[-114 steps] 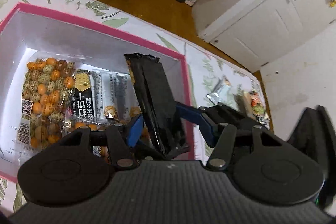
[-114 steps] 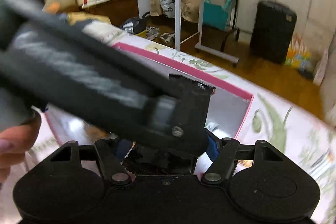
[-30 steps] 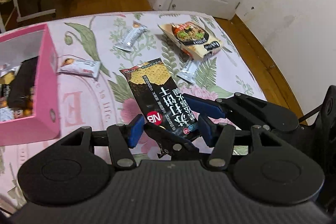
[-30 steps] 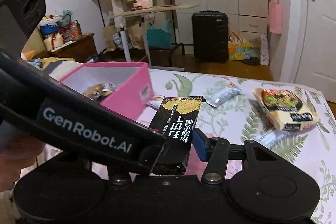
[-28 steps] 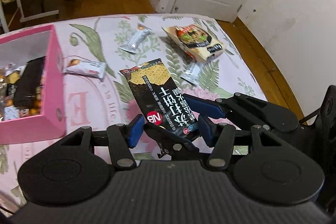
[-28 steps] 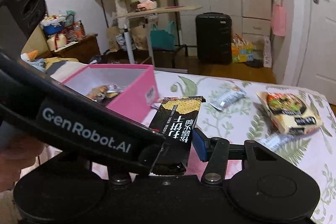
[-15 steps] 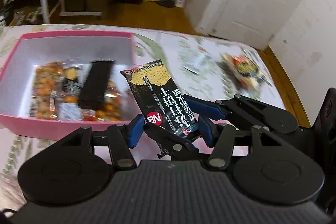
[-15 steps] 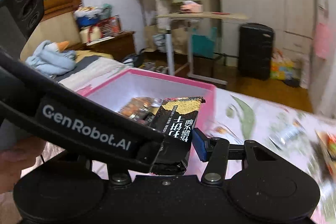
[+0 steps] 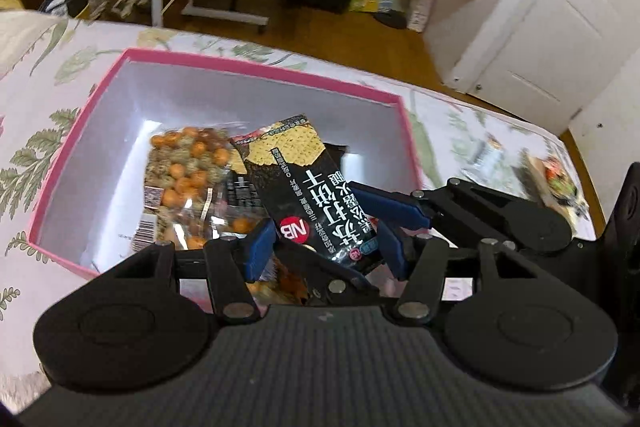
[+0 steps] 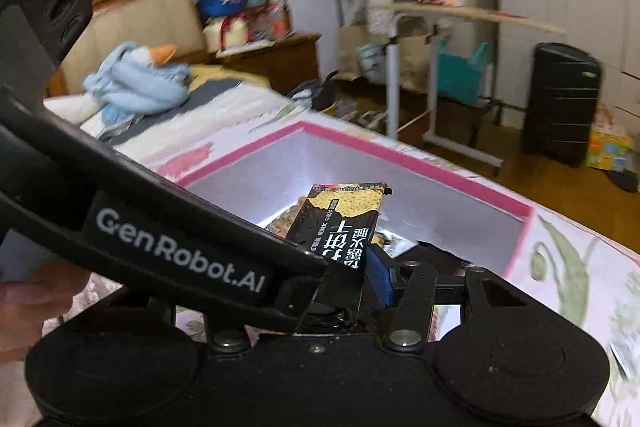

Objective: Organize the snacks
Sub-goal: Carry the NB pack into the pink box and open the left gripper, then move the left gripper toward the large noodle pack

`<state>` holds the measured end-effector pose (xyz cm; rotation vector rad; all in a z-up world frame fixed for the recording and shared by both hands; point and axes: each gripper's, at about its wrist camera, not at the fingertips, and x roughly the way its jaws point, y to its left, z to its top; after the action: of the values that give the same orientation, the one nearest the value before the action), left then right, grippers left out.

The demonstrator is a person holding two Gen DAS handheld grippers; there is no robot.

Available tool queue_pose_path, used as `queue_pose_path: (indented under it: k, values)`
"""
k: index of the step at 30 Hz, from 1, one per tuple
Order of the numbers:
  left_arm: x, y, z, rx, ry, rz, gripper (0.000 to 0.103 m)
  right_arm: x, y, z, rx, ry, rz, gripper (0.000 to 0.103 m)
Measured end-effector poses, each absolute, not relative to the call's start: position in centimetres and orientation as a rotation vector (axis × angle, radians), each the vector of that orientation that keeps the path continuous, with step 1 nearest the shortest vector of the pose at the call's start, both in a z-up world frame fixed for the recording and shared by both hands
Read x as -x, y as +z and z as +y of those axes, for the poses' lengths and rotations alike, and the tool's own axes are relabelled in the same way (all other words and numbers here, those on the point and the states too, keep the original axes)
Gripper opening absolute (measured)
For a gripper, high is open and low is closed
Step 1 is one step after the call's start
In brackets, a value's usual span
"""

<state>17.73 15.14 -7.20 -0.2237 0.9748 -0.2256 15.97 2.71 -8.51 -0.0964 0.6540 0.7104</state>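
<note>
- Black cracker packet point(image 9: 308, 187) is pinched at its near end; both the left gripper point(image 9: 322, 247) and right gripper point(image 10: 344, 287) appear clamped on it.
- I note its long axis points forward, away from the tongs, its far end above the pink box point(image 9: 256, 75).
- Peanut bag point(image 9: 184, 171) lies inside, just left of the packet.

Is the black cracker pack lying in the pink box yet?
No, the cracker pack is held above the pink box in the gripper jaws.
</note>
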Motion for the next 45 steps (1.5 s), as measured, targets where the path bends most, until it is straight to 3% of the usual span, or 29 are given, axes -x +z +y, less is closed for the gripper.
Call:
queue_pose_path:
  k: [7,10,24,33,39,43,45]
  values:
    - [-19.5,-9.7,15.9,0.288,-0.172,0.997,0.055,-17.8,-10.0,2.9,0.113,0.744,0.703,0.059]
    - [-19.2,-9.6,15.4,0.249,-0.112,0.971,0.059,-17.3,-10.1,2.6,0.114,0.688,0.688,0.072]
    - [-15.6,-2.5,11.2,0.110,-0.264,0.948,0.059,-10.0,-3.9,-8.8,0.080,0.625,0.617,0.074]
    - [-14.0,0.2,4.4,-0.005,-0.409,0.944,0.059,-8.6,-1.8,-20.0,-0.001,0.471,0.765,0.075]
    - [-13.4,1.1,-1.4,-0.026,-0.518,0.925,0.059,-10.1,2.5,-25.6,0.055,0.346,0.917,0.074]
    - [-13.9,1.3,-4.8,-0.006,-0.569,0.905,0.059,-11.9,4.3,-29.1,0.054,0.209,0.962,0.085]
    - [-14.3,1.0,-6.1,0.033,-0.574,0.889,0.059,-13.1,4.2,-31.2,-0.006,0.176,0.996,0.085]
